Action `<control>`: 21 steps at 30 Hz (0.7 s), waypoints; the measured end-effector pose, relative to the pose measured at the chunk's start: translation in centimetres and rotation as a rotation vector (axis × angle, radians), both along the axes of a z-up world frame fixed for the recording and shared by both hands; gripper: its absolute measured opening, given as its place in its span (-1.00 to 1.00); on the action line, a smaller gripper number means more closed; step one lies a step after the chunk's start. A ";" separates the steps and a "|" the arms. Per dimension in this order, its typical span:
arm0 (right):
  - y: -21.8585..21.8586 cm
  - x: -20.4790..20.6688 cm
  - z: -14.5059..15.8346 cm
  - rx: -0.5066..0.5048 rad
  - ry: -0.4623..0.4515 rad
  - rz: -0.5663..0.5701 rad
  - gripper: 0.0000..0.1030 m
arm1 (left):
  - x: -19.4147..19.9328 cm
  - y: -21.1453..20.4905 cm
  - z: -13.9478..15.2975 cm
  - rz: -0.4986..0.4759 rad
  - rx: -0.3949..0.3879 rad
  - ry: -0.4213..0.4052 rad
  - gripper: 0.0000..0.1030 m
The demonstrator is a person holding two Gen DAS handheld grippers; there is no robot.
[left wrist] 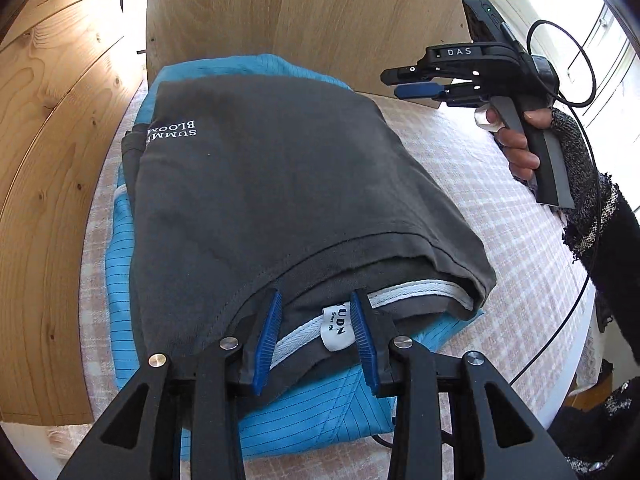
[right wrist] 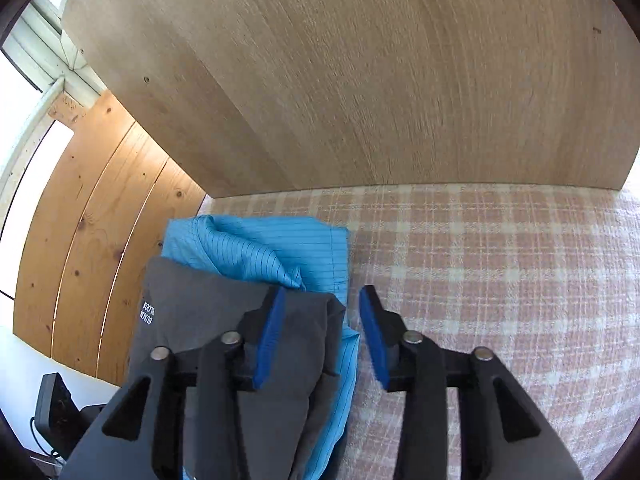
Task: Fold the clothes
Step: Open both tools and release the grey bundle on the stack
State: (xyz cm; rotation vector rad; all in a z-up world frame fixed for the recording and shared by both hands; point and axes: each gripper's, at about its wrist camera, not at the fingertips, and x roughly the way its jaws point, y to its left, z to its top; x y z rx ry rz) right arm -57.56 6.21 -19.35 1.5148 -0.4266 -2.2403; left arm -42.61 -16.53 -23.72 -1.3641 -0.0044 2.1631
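The left gripper (left wrist: 316, 340) sits at the near edge of the folded dark grey T-shirt (left wrist: 280, 184), its blue pads (left wrist: 267, 344) set narrowly apart with the shirt's collar and white neck label (left wrist: 334, 330) between them; whether the pads actually press on the fabric is not clear. The grey shirt lies folded on top of a blue pinstriped garment (left wrist: 312, 416), whose edges show all round it, and both rest on a pink-and-white checked tablecloth (left wrist: 500, 220). White lettering (left wrist: 172, 132) shows on the shirt's far left corner.

In the right wrist view, the right gripper (right wrist: 322, 336) hangs over the right edge of the stack with its jaws moderately apart and nothing pinched; the grey shirt (right wrist: 192, 320) and a strip of blue cloth (right wrist: 256, 248) lie below the gap. In the left wrist view that gripper (left wrist: 394, 84) is seen above the cloth, clear of the clothes, held by a hand (left wrist: 520, 144) in a dark knitted sleeve (left wrist: 592, 216).

Beyond the stack stands a pale wooden panel (right wrist: 360, 80), with knotty pine boards (right wrist: 88, 240) to its left.
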 end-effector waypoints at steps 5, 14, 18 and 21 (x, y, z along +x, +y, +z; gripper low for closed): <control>-2.3 0.2 -2.7 0.025 -0.072 0.069 -0.29 | 0.1 -1.3 0.7 0.062 0.044 0.010 -0.34; -3.3 1.6 1.5 0.273 0.109 0.004 -0.67 | 1.2 -1.6 0.3 0.094 0.010 0.017 -0.31; -2.1 7.2 5.1 0.223 0.182 -0.040 -0.22 | 2.3 -3.8 4.2 0.217 0.005 0.063 -0.19; -3.4 13.6 7.2 0.237 0.273 -0.023 -0.05 | 3.8 -5.1 7.1 0.307 -0.030 0.132 -0.10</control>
